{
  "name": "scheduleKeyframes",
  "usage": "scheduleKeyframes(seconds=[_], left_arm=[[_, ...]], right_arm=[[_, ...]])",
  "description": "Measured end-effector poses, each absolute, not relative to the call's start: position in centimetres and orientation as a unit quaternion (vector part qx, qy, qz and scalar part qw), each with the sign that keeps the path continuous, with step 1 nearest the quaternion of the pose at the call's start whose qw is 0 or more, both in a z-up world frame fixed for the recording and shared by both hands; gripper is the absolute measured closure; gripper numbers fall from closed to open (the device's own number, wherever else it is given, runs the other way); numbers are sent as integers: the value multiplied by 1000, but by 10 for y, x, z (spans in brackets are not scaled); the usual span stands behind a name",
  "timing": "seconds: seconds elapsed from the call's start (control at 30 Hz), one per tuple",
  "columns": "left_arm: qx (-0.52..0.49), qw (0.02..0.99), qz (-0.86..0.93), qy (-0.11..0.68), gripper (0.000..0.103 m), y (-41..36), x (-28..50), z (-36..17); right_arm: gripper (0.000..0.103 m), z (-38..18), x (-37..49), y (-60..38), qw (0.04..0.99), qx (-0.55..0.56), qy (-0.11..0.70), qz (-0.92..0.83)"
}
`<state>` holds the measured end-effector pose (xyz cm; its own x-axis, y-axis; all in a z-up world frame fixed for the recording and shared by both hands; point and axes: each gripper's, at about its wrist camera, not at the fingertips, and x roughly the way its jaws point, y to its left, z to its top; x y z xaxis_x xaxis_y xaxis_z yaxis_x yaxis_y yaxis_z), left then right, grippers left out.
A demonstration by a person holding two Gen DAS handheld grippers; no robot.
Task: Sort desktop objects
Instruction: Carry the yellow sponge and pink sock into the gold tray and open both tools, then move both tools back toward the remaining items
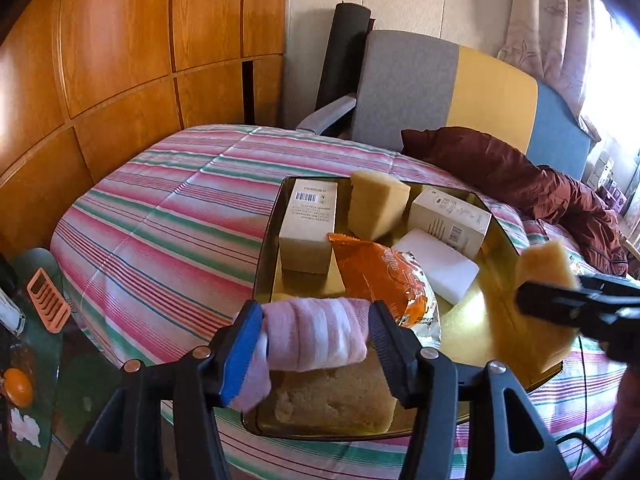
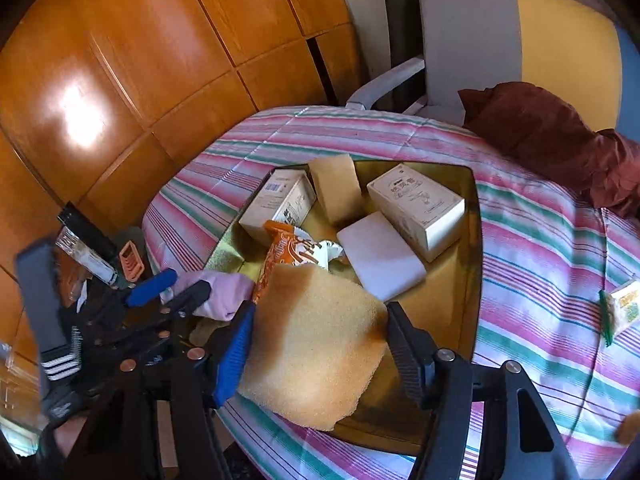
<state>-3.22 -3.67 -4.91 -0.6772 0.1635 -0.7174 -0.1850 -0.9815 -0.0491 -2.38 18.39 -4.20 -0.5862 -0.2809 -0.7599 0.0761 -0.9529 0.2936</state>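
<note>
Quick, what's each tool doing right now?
Left tool: open, pink towel between its fingers.
Right tool: holding the yellow sponge.

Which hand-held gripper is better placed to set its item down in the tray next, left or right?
Probably the left hand-held gripper: its pink rolled towel hangs low over the near end of the gold tray. The right hand-held gripper carries its yellow sponge near the tray's edge.
</note>
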Motion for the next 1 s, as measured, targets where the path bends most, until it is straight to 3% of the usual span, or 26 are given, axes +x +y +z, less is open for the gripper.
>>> scheduleKeyframes(seconds=[0.17,0.3,0.53,0.9,1.0], left_arm=[[-383,96,919,16,44,-35,-29,-43],[-380,98,920,18,44,-32,-27,-40],[-371,98,923,16,44,-31,-20,-32],[-343,115,932,16,43,-22,-4,-8],[-340,121,932,16,43,-18,-2,-6]], right_arm=[[30,-54,-27,185,94,451,-129,-878],[17,-59,-27,188,95,450,-147,-876],[16,-58,-17,186,98,449,-155,-875],[9,-29,26,183,53,384,-85,-918],[0,-15,45,180,29,336,-37,-941]])
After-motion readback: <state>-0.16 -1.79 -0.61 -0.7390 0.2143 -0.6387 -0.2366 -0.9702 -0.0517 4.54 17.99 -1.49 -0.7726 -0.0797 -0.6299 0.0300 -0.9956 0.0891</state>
